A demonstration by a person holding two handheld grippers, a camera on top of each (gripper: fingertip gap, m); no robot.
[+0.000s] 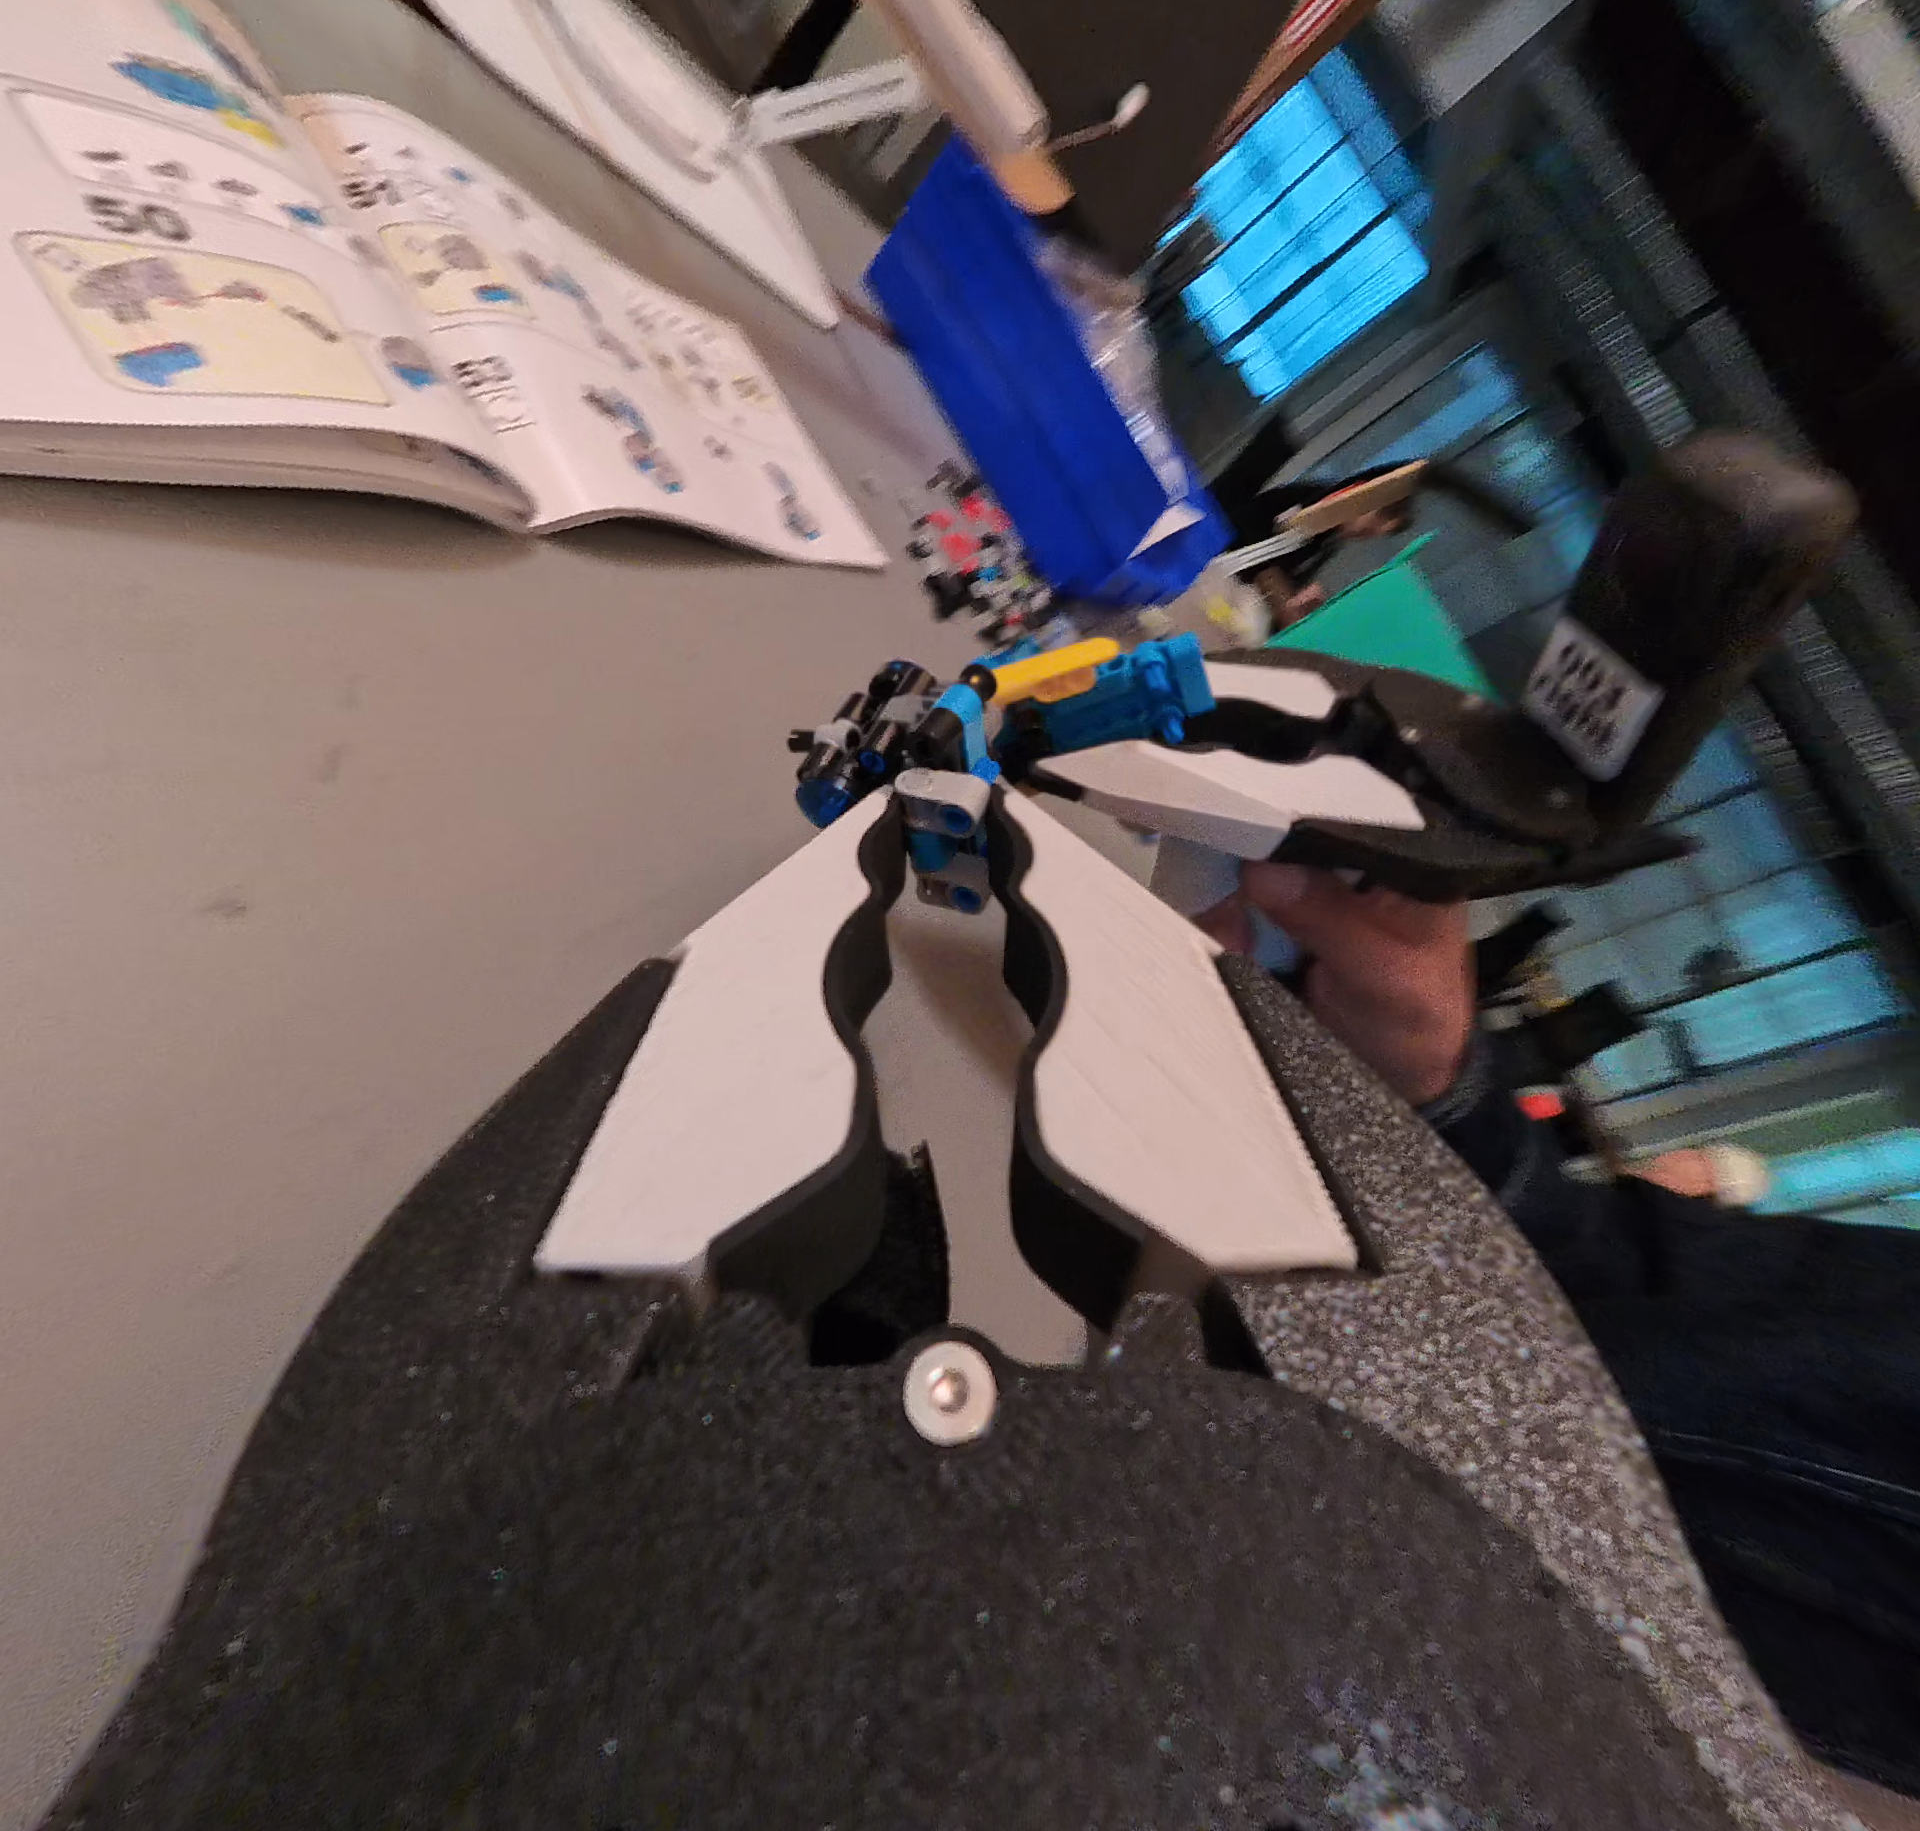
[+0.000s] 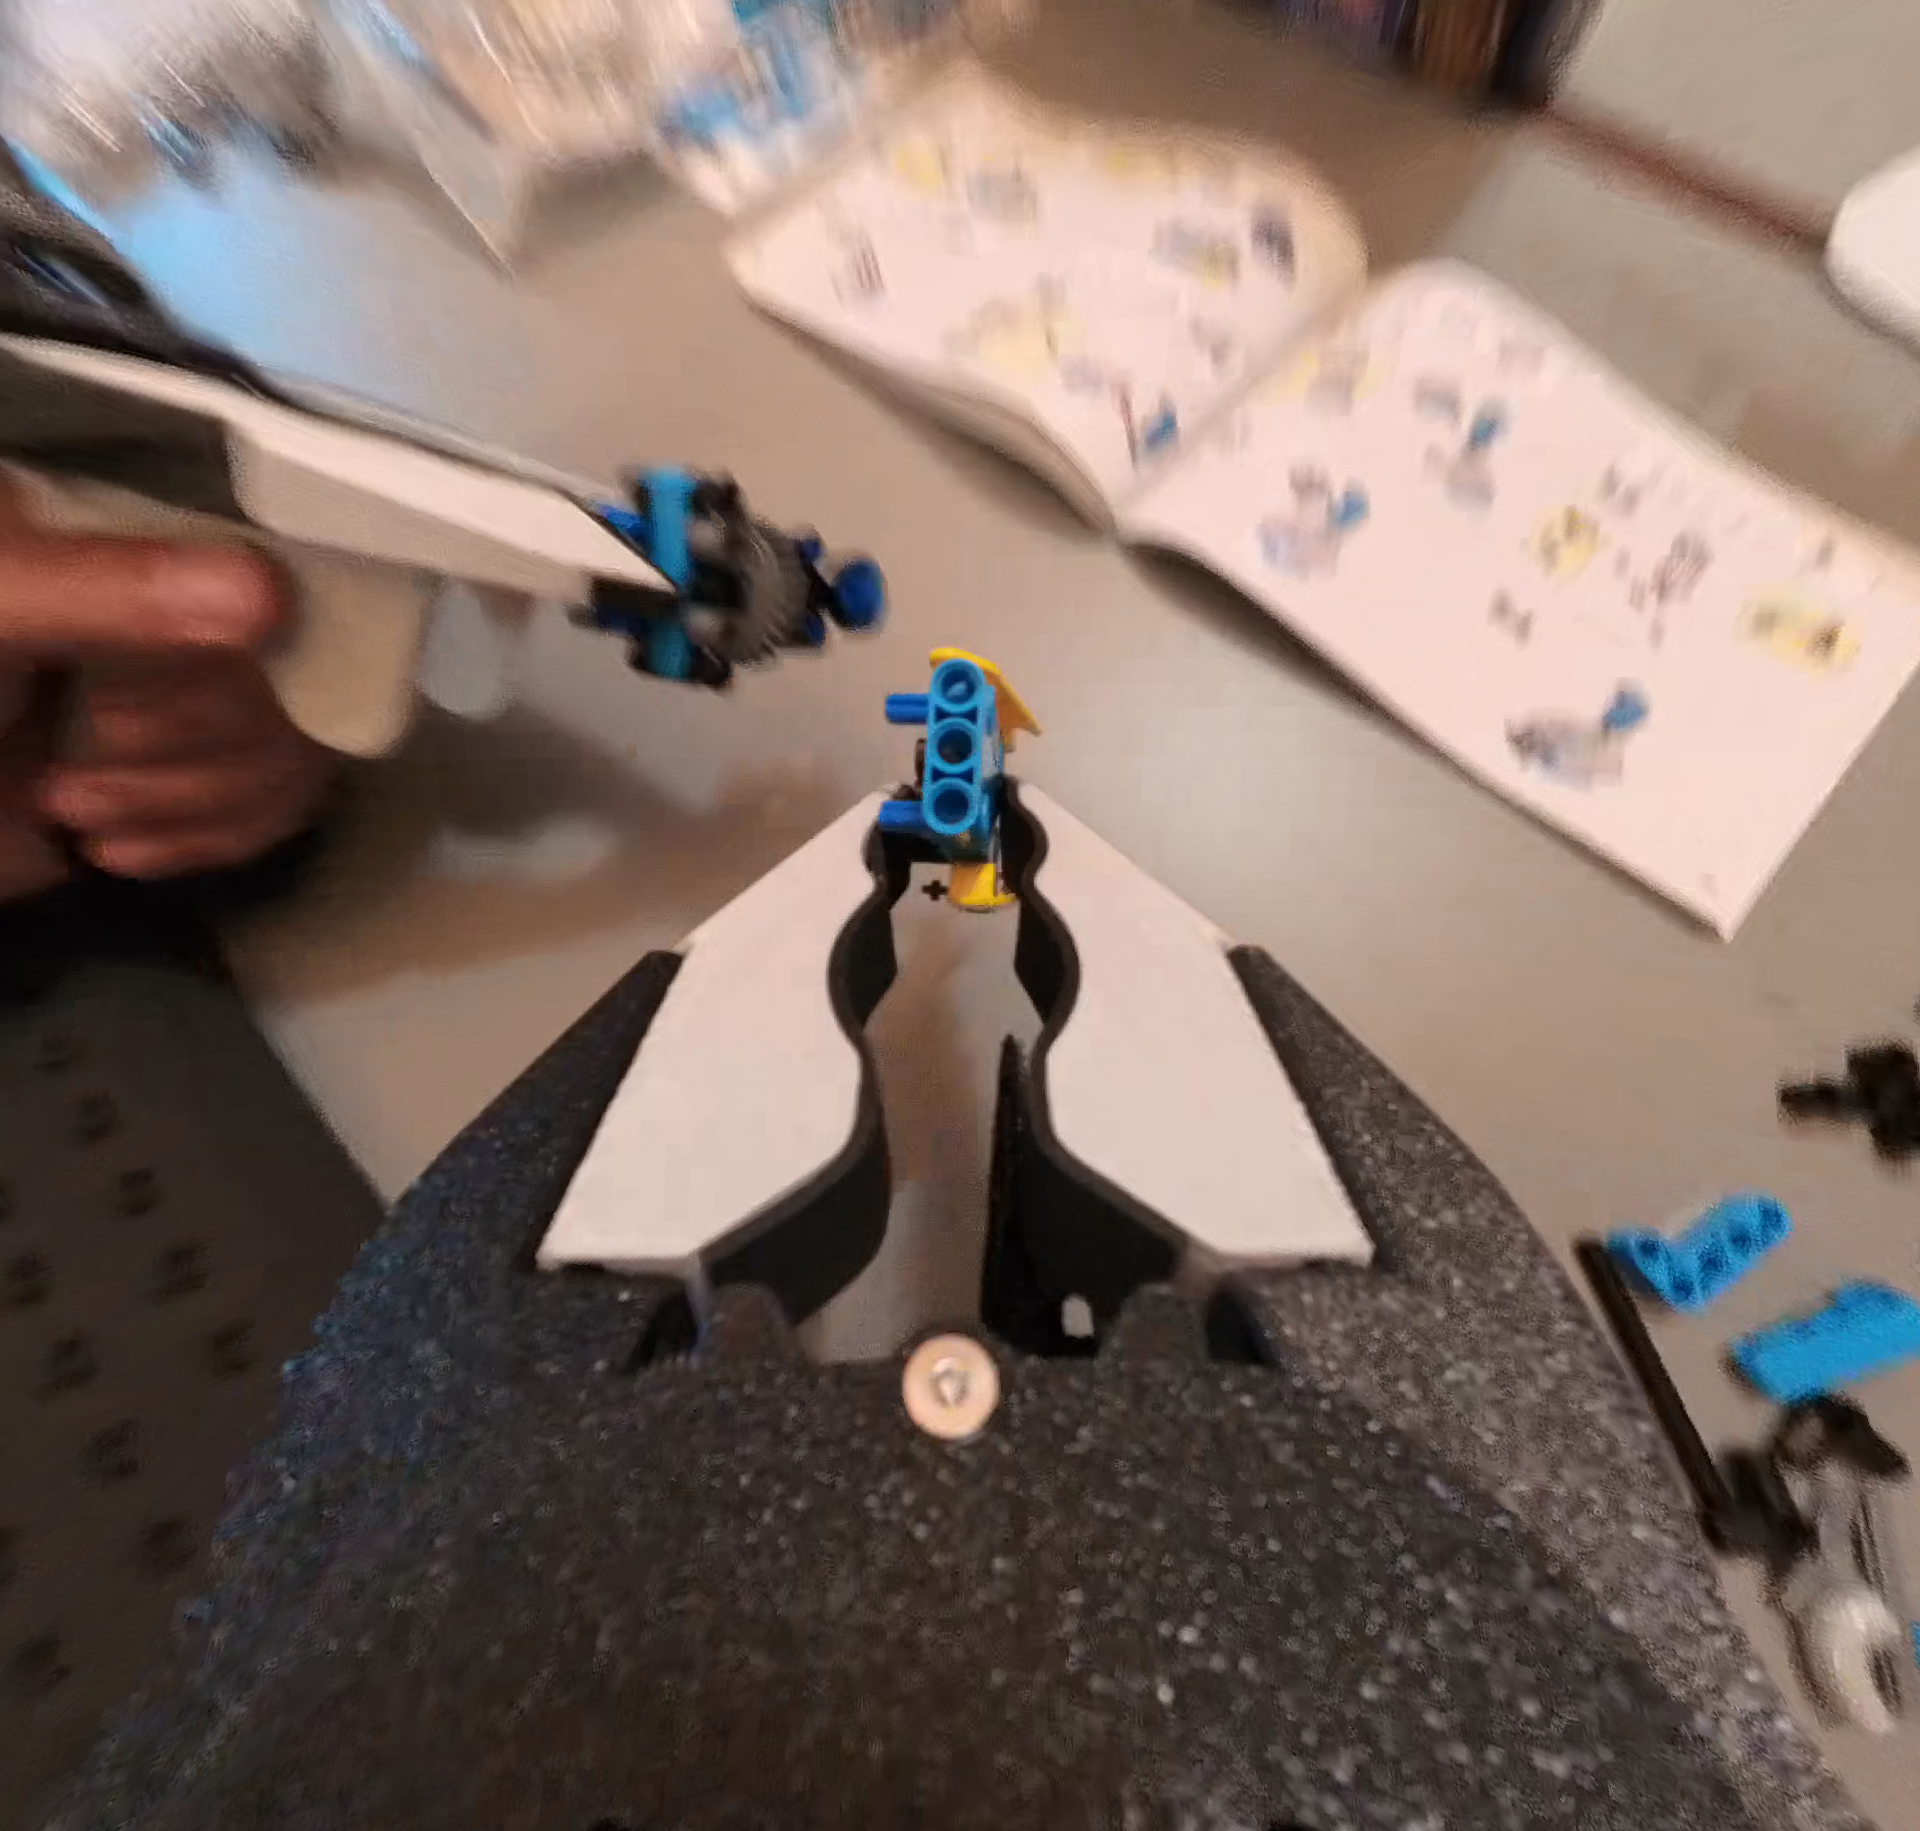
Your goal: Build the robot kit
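Note:
My left gripper [image 1: 943, 825] is shut on a small assembly of blue, grey and black toy building pieces [image 1: 883, 742], held above the grey table [image 1: 312, 846]. My right gripper [image 2: 948, 825] is shut on a blue and yellow assembly [image 2: 956, 742]. In the left wrist view the right gripper [image 1: 1101, 732] comes in from the right, and its blue and yellow assembly [image 1: 1101, 685] sits right against the left one. In the blurred right wrist view the left gripper [image 2: 634, 560] enters from the left with its assembly [image 2: 727, 586], and a small gap shows between the two.
An open instruction booklet [image 1: 312, 327] [image 2: 1455, 534] lies on the table beyond the grippers. A blue bin [image 1: 1039, 399] stands farther back. Loose blue pieces [image 2: 1704, 1251], a black axle [image 2: 1642, 1366] and a grey wheel part [image 2: 1860, 1636] lie at the right. A person's hand [image 2: 135, 721] holds the left gripper. Spacing between my two grippers at the tips: around 7 cm.

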